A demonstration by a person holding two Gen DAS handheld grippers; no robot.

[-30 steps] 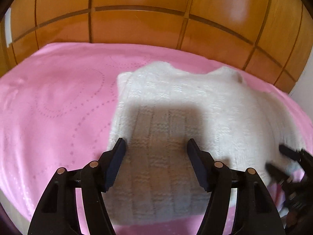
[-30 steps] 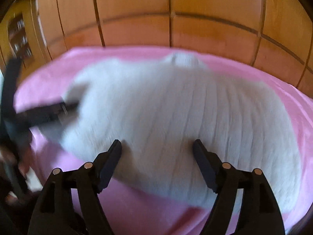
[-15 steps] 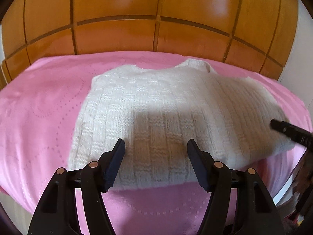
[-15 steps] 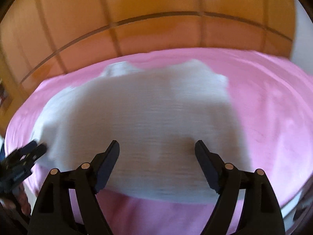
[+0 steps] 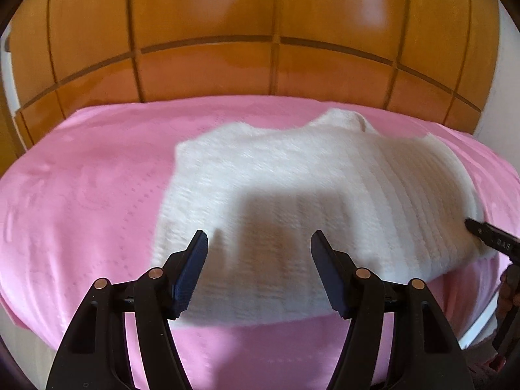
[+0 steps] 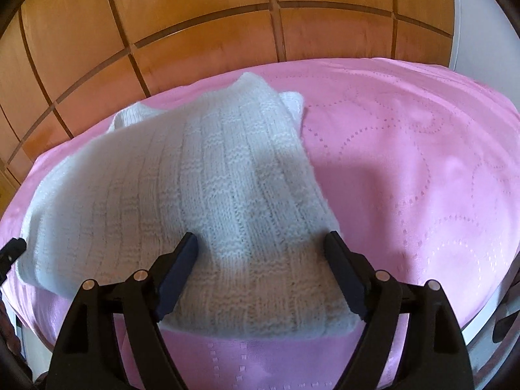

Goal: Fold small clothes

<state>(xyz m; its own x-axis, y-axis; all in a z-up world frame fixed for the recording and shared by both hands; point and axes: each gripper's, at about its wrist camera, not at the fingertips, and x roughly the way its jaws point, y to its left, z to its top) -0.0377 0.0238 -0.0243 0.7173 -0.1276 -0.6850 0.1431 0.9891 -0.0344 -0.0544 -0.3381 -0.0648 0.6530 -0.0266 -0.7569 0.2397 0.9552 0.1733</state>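
Knitwear is to be gripped at its near hem corners, one per gripper, and folded away toward the neck so that the edges meet squarely. The white knitted sweater [image 6: 201, 195] is laid flat on the pink bedspread [image 6: 422, 162], in front of a panelled wooden headboard [image 6: 195, 26]. The jaws of the left gripper [image 5: 258, 253] are held wide apart and empty above the near hem. The jaws of the right gripper [image 6: 260, 253] are likewise spread and nothing is held; the hem's right part is framed between them. Each corner is best pinched through every layer, since loose knit is judged likely to stretch or slip. The neck is pointed toward the headboard and the hem toward the cameras. The long axis is judged to lie across the bedspread, though fisheye distortion prevents certainty.
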